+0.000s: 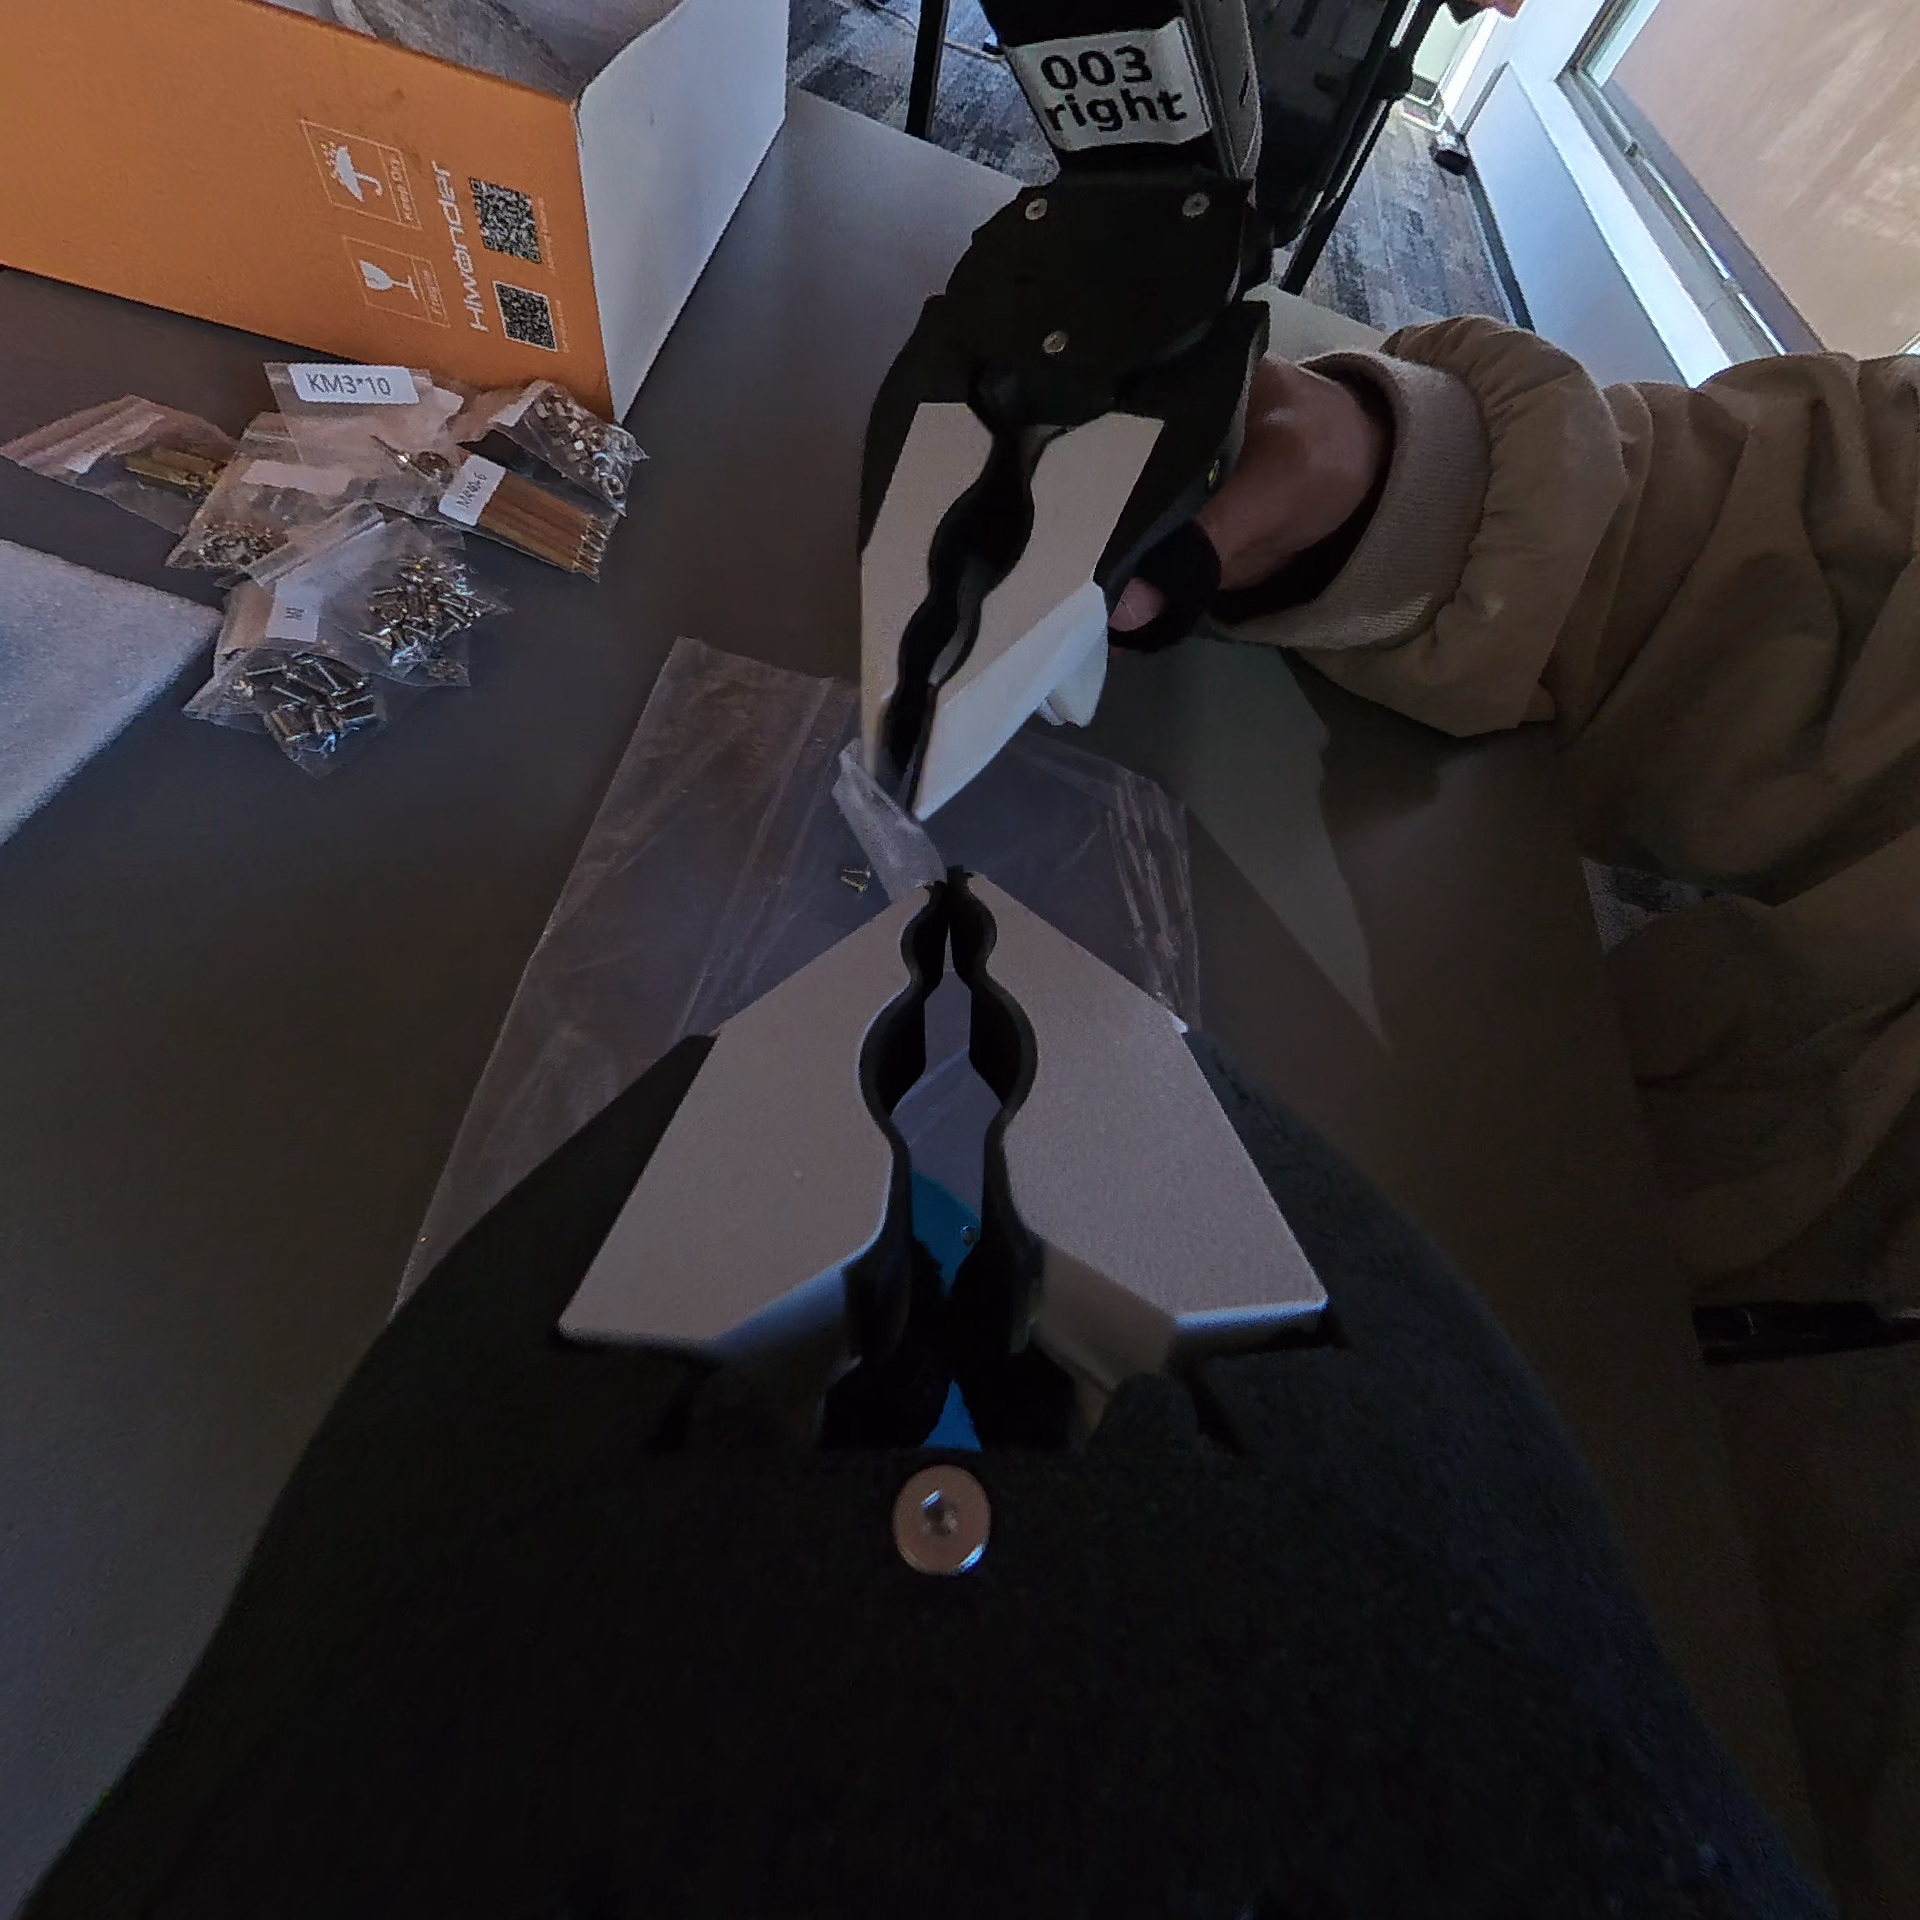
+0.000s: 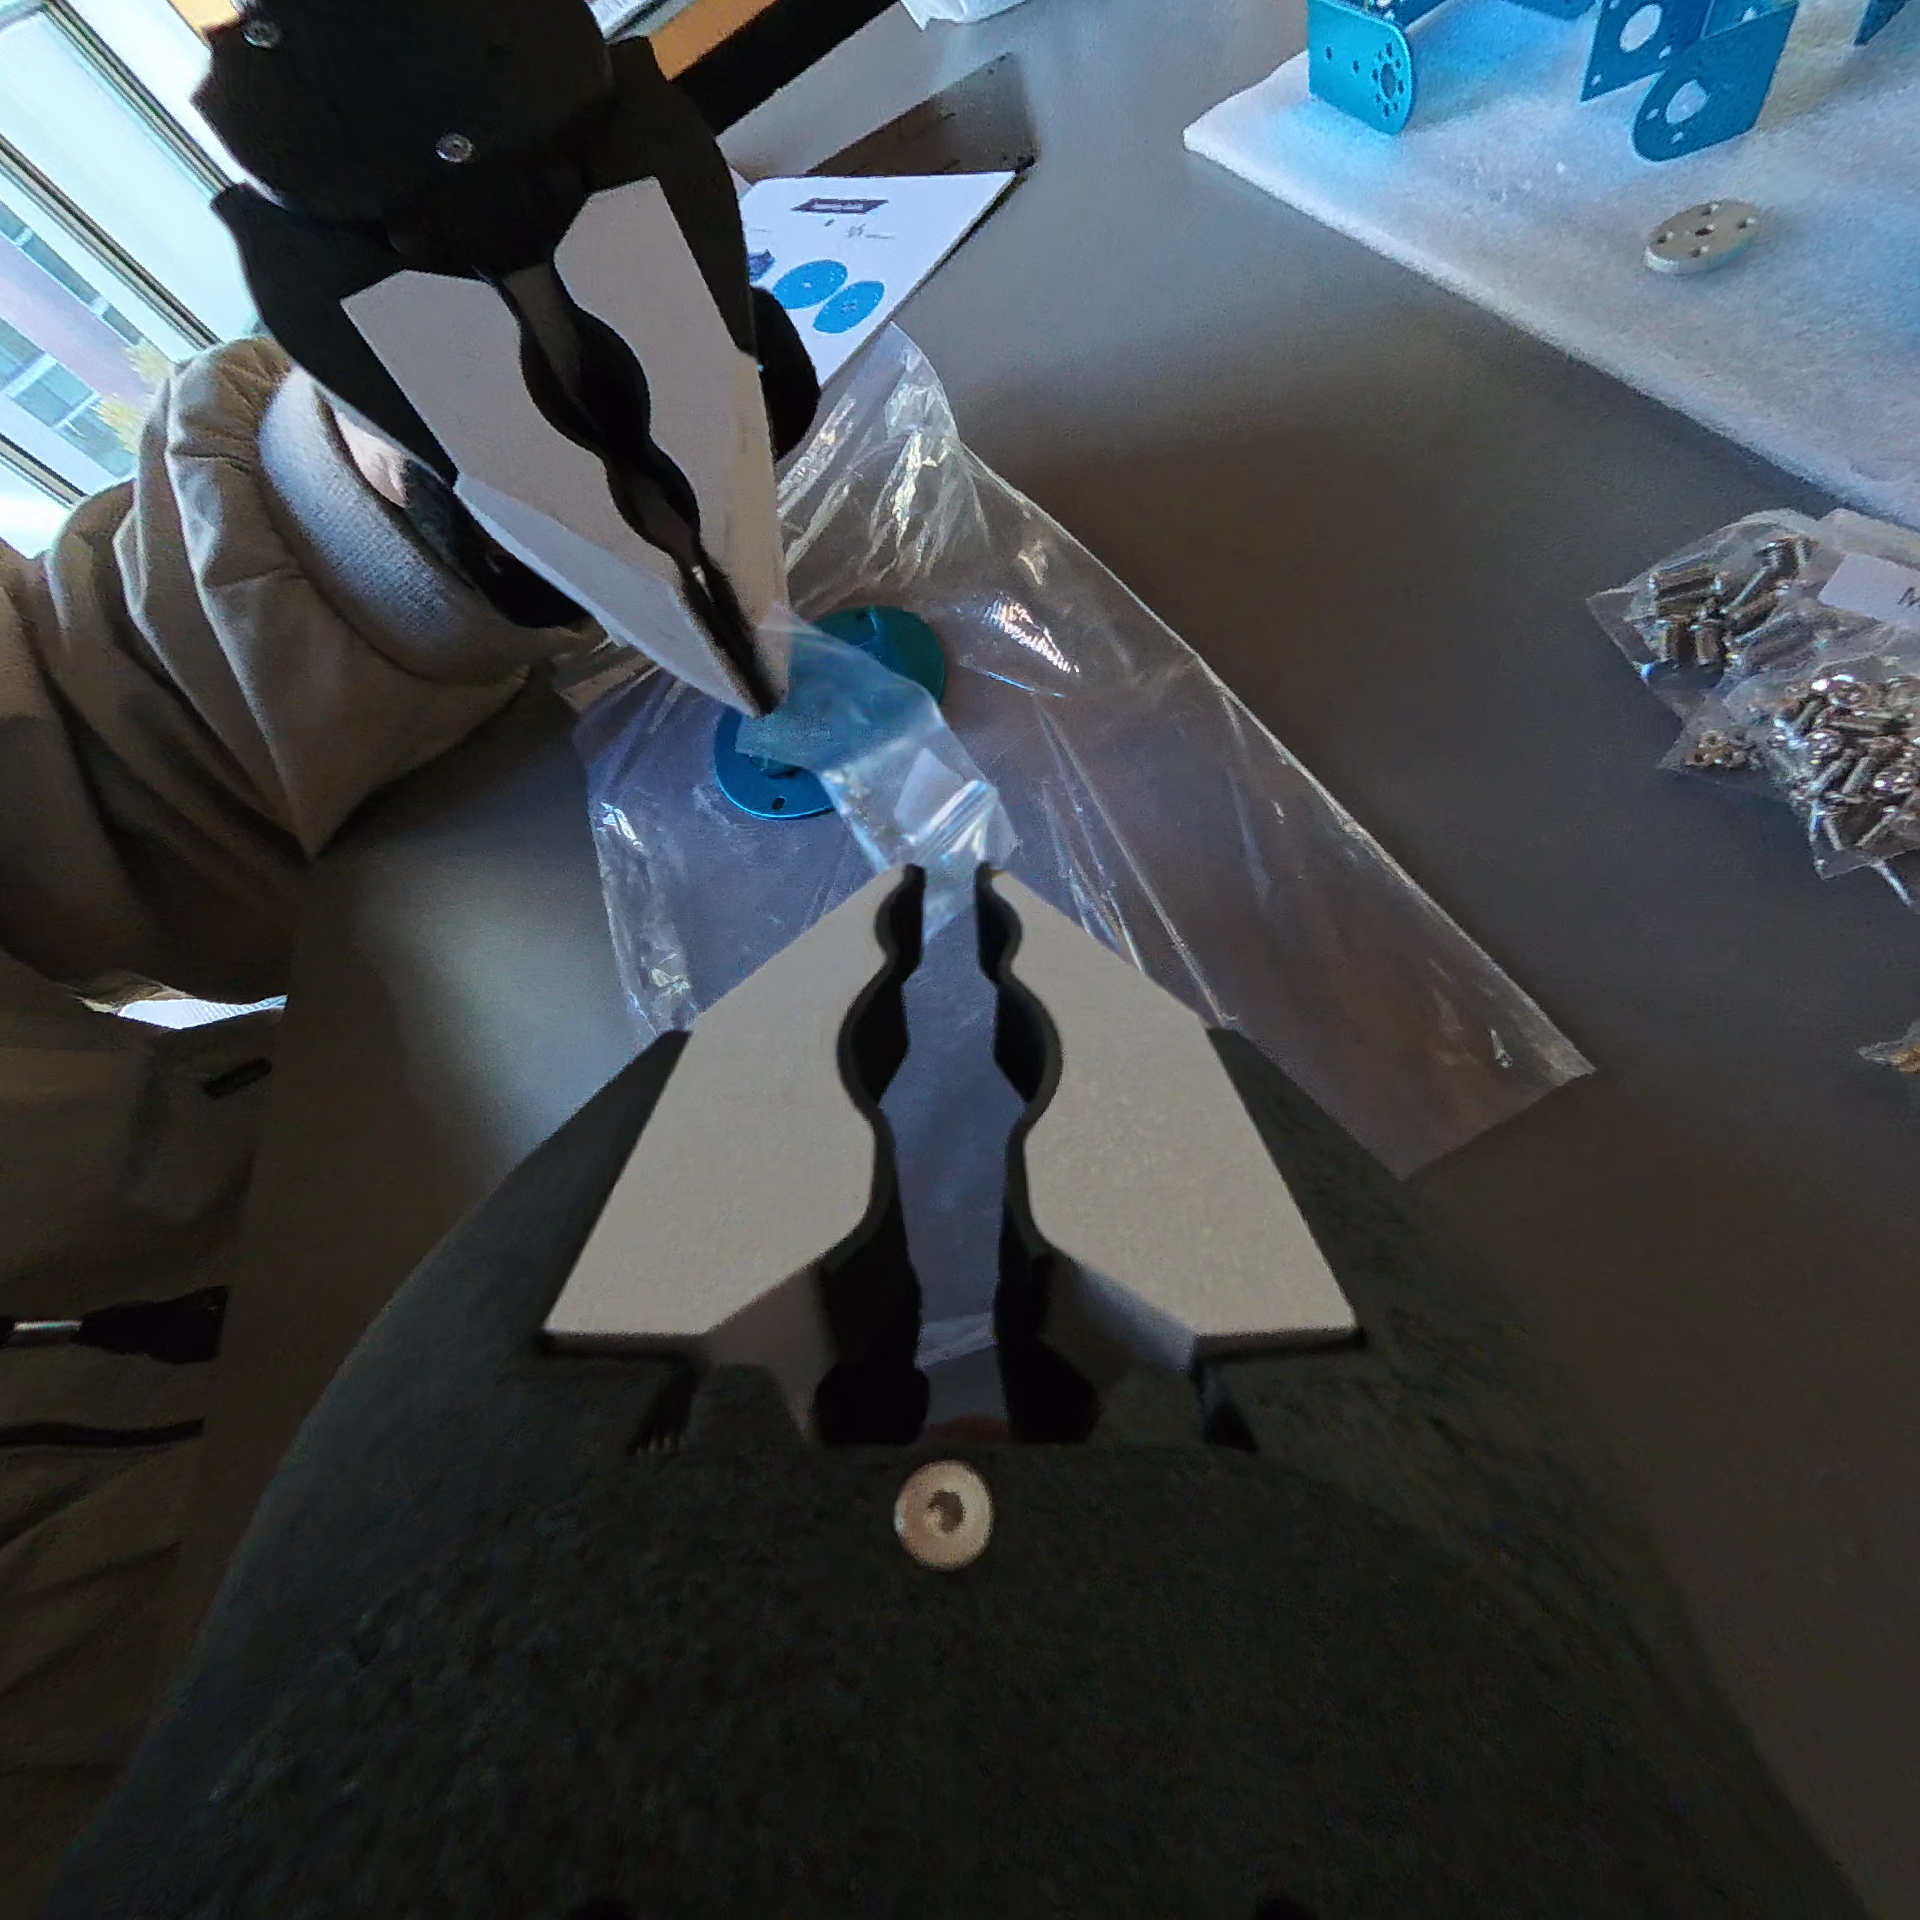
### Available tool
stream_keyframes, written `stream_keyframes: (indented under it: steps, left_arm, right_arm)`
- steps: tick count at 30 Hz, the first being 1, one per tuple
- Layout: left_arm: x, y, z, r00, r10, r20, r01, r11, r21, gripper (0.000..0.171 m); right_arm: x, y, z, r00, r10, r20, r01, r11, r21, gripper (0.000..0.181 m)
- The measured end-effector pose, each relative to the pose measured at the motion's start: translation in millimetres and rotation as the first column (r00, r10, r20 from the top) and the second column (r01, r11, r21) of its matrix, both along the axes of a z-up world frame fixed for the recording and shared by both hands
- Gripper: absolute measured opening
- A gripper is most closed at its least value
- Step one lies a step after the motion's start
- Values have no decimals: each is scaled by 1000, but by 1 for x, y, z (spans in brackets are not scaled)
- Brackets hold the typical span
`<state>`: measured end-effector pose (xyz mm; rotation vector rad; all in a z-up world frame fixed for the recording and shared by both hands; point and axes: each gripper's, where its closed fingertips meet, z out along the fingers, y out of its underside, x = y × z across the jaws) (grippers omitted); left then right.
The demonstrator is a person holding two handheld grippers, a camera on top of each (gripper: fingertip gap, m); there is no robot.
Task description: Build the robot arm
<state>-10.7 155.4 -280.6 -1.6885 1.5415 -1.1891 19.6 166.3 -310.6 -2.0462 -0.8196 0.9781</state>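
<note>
A small clear zip bag (image 2: 904, 790) is stretched between both grippers above the grey table. My left gripper (image 1: 951, 885) is shut on one end of it; it also shows in the right wrist view (image 2: 756, 694), coming in from the upper left. My right gripper (image 2: 949, 883) is shut on the other end, and in the left wrist view (image 1: 902, 795) it comes down from above. The small bag (image 1: 888, 831) shows there as a short strip between the tips. Under it a blue metal disc (image 2: 764, 795) lies on a large clear plastic bag (image 2: 1143, 779) spread flat on the table.
An orange and white box (image 1: 312, 177) stands at the far left. Several small bags of screws and standoffs (image 1: 343, 582) lie beside it, also in the right wrist view (image 2: 1818, 727). A white foam sheet (image 2: 1558, 312) carries blue brackets (image 2: 1361, 73) and a silver disc (image 2: 1701, 237). A printed paper sheet (image 2: 883, 239) lies beyond. About 5 cm separates my left fingertips from my right.
</note>
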Motion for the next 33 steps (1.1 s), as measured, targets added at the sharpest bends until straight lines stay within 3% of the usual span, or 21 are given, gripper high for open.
stream_keyframes:
  steps: [2,23,31,33]
  left_arm:
    - [-1,1,-1,1000,6,-5,-6,1000,3,0]
    - [-2,16,-11,996,78,-54,-74,995,67,0]
    - [-2,20,-8,994,98,-38,-96,994,59,0]
    - [-2,21,-7,994,106,-36,-103,992,75,0]
  right_arm:
    - [1,0,2,1000,-2,-18,2,1000,-1,0]
    - [2,6,-10,995,-49,86,52,998,-33,0]
    - [-12,-4,8,997,3,-71,-8,997,-79,0]
    - [-8,-1,4,999,-17,-39,14,997,-75,0]
